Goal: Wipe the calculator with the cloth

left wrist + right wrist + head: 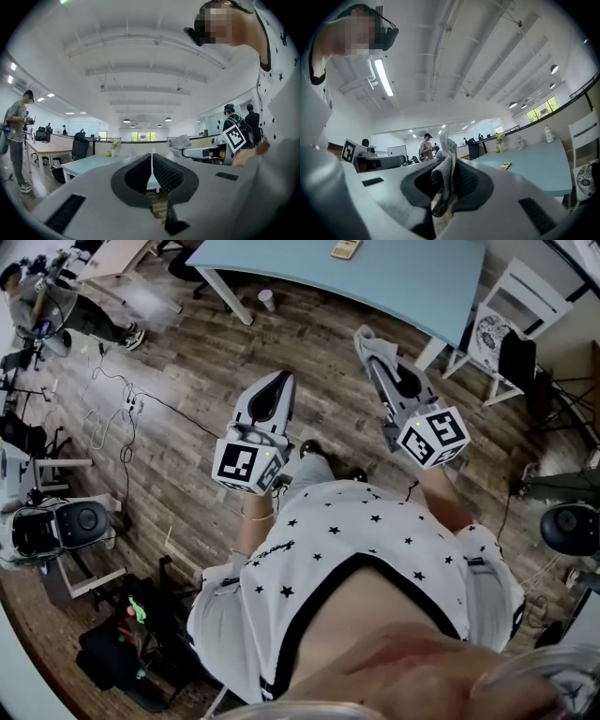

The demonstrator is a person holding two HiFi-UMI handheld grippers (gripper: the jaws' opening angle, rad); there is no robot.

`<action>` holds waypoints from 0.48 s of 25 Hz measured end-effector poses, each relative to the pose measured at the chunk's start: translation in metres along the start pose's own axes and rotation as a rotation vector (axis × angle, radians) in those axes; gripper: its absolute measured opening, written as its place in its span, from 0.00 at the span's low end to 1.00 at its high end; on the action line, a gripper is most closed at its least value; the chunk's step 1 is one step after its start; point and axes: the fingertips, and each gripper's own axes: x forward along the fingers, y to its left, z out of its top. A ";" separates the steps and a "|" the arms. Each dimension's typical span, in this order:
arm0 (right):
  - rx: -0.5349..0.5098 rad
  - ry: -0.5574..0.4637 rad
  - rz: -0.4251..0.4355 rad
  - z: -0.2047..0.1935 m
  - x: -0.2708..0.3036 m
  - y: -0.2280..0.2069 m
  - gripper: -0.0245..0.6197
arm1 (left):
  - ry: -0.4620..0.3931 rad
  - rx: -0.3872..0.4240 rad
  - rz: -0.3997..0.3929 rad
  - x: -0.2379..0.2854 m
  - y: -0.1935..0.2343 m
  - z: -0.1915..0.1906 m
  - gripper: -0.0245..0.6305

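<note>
The calculator (pixel 345 248), small and tan, lies on the light blue table (pixel 394 277) far ahead of me; in the right gripper view the calculator (pixel 505 165) rests on the table (pixel 534 161) beyond the jaws. My right gripper (pixel 367 341) is shut on a grey cloth (pixel 364 337), held in the air short of the table. The cloth (pixel 449 150) hangs pinched between the right gripper (pixel 449 161) jaws. My left gripper (pixel 281 381) is shut and holds nothing, raised over the floor; its jaws (pixel 151 155) meet tip to tip. The right gripper with the cloth (pixel 180 140) shows beside it.
A white chair (pixel 525 296) stands right of the table. A paper cup (pixel 267 300) sits on the wood floor by a table leg. Cables (pixel 122 409) and gear (pixel 56 526) lie at the left. A person (pixel 84 315) stands far left.
</note>
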 end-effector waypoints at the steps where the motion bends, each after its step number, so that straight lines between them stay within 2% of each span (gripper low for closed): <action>1: 0.001 0.004 0.003 -0.002 0.001 0.001 0.10 | 0.003 -0.002 0.004 -0.001 0.002 -0.002 0.09; 12: -0.042 0.015 -0.051 -0.003 0.041 -0.020 0.11 | -0.016 -0.013 -0.044 0.032 0.050 -0.008 0.09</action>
